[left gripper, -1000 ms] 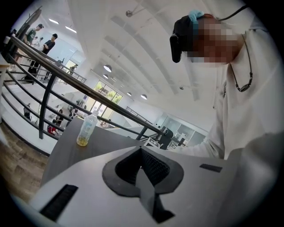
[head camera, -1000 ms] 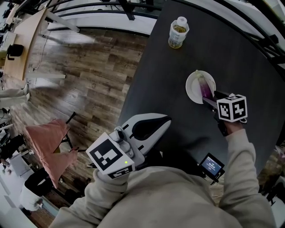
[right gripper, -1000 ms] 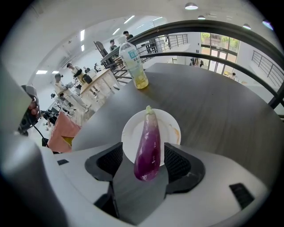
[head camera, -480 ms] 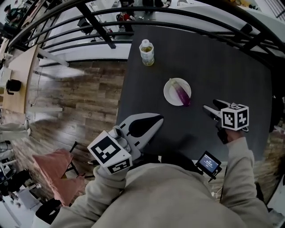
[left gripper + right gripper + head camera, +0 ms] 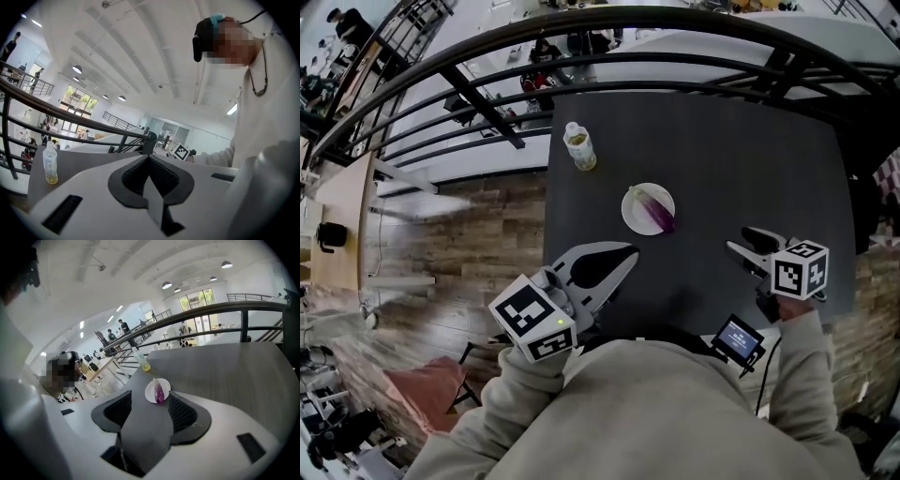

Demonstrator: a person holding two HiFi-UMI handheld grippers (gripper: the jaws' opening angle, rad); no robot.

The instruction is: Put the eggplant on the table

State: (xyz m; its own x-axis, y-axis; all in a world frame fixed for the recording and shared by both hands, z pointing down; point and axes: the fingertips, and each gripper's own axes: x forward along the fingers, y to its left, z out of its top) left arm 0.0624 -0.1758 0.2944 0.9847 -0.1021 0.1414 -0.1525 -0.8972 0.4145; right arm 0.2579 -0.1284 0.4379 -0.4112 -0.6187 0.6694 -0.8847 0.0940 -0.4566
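The eggplant [image 5: 654, 214] lies on a white plate [image 5: 630, 201] near the middle of the dark table [image 5: 731, 150], purple, with its pale stem end pointing away from the person. It has not been lifted off the plate. A bottle [image 5: 578, 147] with yellowish liquid stands upright near the table's far left edge, apart from the plate. The right gripper [image 5: 738, 240] hovers over the table's near right part, well short of the plate. Its jaws stand wide apart with nothing between them. In the right gripper view, the plate and eggplant show through the gap just past the jaw tips, so the gripper points at them without touching them. The left gripper [image 5: 630, 252] is held at the table's near left edge, pointing toward the plate. Its jaws are closed tip to tip and hold nothing. The left gripper view shows the tips meeting, with the bottle off to the left and the other gripper's marker cube [image 5: 179, 151] beyond the tips. A small screen [image 5: 738, 339] sits at the table's near edge by the person's right sleeve [image 5: 792, 375]. A dark railing [image 5: 581, 37] curves past the table's far side, and wooden floor [image 5: 459, 234] lies to the left.
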